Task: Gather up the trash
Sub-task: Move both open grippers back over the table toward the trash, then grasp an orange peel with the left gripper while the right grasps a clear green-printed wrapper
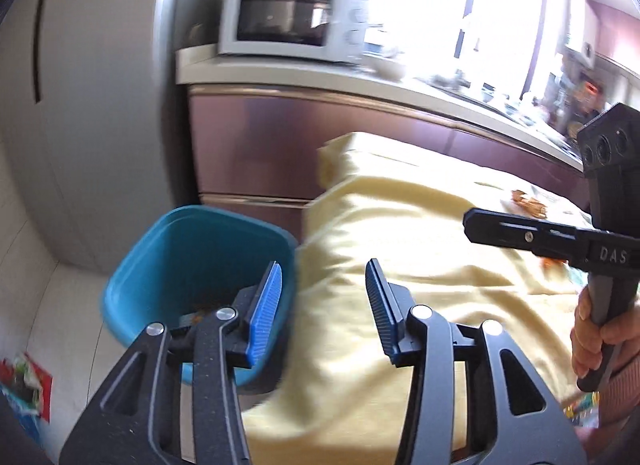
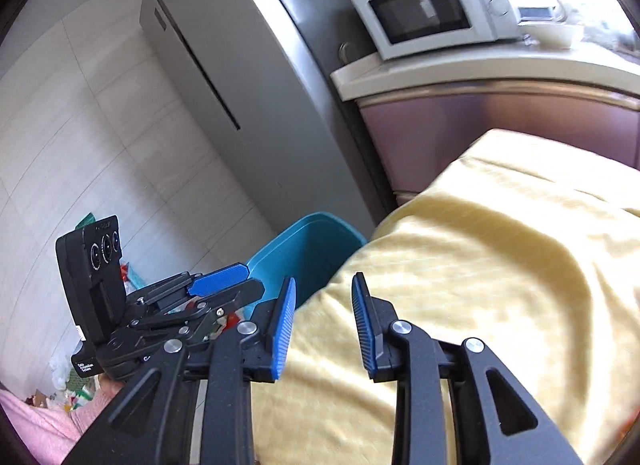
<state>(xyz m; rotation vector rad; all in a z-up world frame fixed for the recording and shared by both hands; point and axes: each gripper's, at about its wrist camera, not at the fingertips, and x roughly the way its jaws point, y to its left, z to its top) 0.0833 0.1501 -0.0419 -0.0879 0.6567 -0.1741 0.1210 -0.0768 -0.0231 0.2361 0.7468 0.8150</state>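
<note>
Both grippers parted, nothing between the jaws. Left gripper (image 1: 324,301) hangs over the seam between bin (image 1: 192,249) and cloth (image 1: 420,233); right gripper (image 2: 324,325) sits over the cloth edge, bin (image 2: 308,249) just ahead-left.

Task's things:
- Bin on the floor, tight against the cloth-covered table and near the fridge (image 2: 224,77). Probably parked there so scraps drop straight off the table edge.
- Some trash already inside: brownish bits at the bottom (image 1: 208,307), partly hidden behind the left finger.
- More wrappers on the cloth, far side (image 1: 528,201), and a colourful piece at the near edge (image 1: 580,411). Types too blurred to tell.
- Litter on the floor too: packet at lower left (image 1: 28,381).

Read: empty parted jaws right beside the bin look like a drop just done or the next pick pending. Cannot tell which from this alone. Lots left to collect.

View differences:
- Left wrist only: bin contents, trash on the cloth, right gripper (image 1: 520,235) side-on with a hand (image 1: 596,333) on its grip, cluttered counter (image 1: 460,85) by the window.
- Right wrist only: left gripper (image 2: 216,281) from the side, pad (image 2: 218,277) near the bin rim; floor litter behind it (image 2: 72,389); pink sleeve (image 2: 32,417); fridge full height. Bin interior hidden here, cloth shows bare.
- Both: microwave (image 1: 288,21) on the counter end, sharper in the right view (image 2: 432,5).

Left view motion-blurred; small items unreliable.
</note>
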